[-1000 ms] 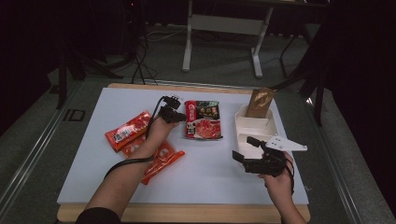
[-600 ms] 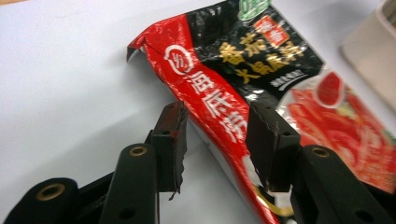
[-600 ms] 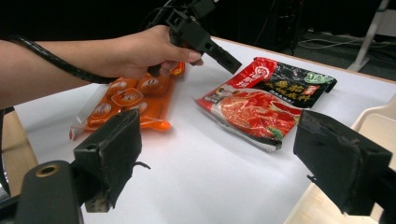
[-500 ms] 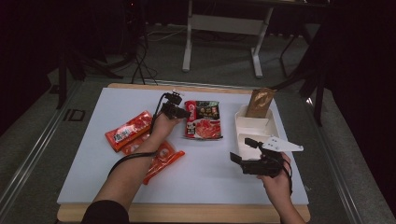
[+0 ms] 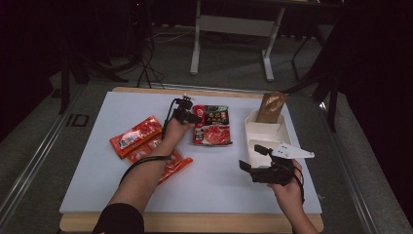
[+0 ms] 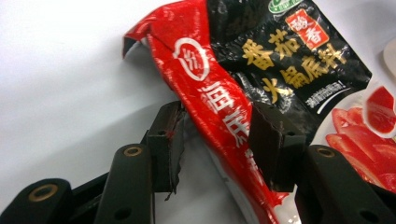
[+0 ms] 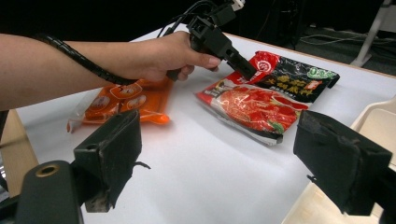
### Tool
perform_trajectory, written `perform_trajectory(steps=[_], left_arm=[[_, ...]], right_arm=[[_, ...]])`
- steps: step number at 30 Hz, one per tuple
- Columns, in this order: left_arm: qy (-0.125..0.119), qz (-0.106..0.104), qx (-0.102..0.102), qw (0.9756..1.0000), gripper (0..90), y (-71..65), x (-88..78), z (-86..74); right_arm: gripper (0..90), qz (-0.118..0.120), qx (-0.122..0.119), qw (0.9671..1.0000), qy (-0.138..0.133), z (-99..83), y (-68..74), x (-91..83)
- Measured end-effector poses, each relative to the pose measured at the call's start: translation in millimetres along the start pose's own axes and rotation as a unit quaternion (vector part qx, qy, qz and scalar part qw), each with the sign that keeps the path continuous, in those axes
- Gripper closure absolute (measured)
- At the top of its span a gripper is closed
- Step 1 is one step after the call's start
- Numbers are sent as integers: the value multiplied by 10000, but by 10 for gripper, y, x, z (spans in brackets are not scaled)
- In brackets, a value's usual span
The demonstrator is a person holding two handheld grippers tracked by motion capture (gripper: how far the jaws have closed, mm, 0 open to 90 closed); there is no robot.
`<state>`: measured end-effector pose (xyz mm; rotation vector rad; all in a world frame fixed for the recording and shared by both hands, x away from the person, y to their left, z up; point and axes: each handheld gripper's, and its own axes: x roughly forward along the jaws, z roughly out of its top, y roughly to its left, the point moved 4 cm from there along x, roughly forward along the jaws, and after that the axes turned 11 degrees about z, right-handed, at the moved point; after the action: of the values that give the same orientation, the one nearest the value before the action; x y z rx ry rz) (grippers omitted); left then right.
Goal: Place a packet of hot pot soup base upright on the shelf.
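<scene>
While the left tongs straddle the raised red edge of the glossy sauce pouch, their black padded jaws have just been opening and stand a little apart from the crinkled foil, released rather than pinching it. The pouch is a flat plastic packet, red along its left side, black at its far end with gold lettering, and printed with sliced tomatoes at its near end; it lies on the matte white surface toward the far middle, its far left corner curled upward. To its left lies a shiny orange-red packet, and nearer the person, partly under the left forearm, a second orange packet with a clear margin. At the right stands a white moulded tray with shallow rectangular compartments; a brown paper-like pouch leans upright in its far compartment, and the nearer compartments look bare. The right tongs hover near the tray's near left edge, jaws spread wide, holding nothing.
</scene>
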<state>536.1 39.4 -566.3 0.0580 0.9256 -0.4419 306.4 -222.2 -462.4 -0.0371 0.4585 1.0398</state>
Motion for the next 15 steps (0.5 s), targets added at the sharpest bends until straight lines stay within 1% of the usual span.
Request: perform_trajectory(steps=[1, 2, 3, 4, 5, 6, 7, 8, 9, 10, 11, 13, 14, 15], left_arm=[[150, -147, -88, 9997, 548, -34, 39, -7], [190, -86, -35, 9998, 548, -47, 40, 0], [190, -86, -35, 9998, 557, -47, 40, 0], [249, -7, 29, 9997, 566, -68, 42, 6], [249, -7, 29, 9997, 574, -68, 42, 6], [282, 71, 19, 9996, 574, -88, 40, 9], [355, 264, 43, 9990, 634, -107, 36, 19], [355, 264, 43, 9990, 663, -107, 36, 19], [378, 306, -17, 9988, 702, -105, 34, 23], [391, 363, -75, 9985, 721, -102, 34, 28], [391, 363, -75, 9985, 735, -102, 34, 28], [403, 466, -29, 9981, 746, -122, 31, 36], [382, 578, 40, 9976, 789, -156, 25, 45], [382, 578, 40, 9976, 798, -156, 25, 45]], right_arm=[[150, 8, -5, 10000, 11, -2, -1, 4], [150, 9, -6, 10000, 14, -2, 1, 4], [150, 9, -6, 10000, 14, -2, 1, 4], [150, 9, -7, 10000, 11, -2, 1, -1], [150, 9, -7, 10000, 11, -2, 1, -1], [150, 5, -4, 10000, 7, -1, -1, -2], [150, 8, 3, 10000, -6, 4, -4, -2], [150, 8, 3, 10000, -6, 4, -4, -2], [150, 8, -3, 10000, -12, 8, -5, -3], [150, 3, -9, 10000, -9, 7, -3, -4], [150, 6, -8, 10000, -9, 6, -1, -5], [150, 7, -6, 10000, -8, 5, 0, -6], [150, 3, 2, 10000, -12, 5, 1, -7], [150, 11, 8, 10000, -13, 5, 1, -7]])
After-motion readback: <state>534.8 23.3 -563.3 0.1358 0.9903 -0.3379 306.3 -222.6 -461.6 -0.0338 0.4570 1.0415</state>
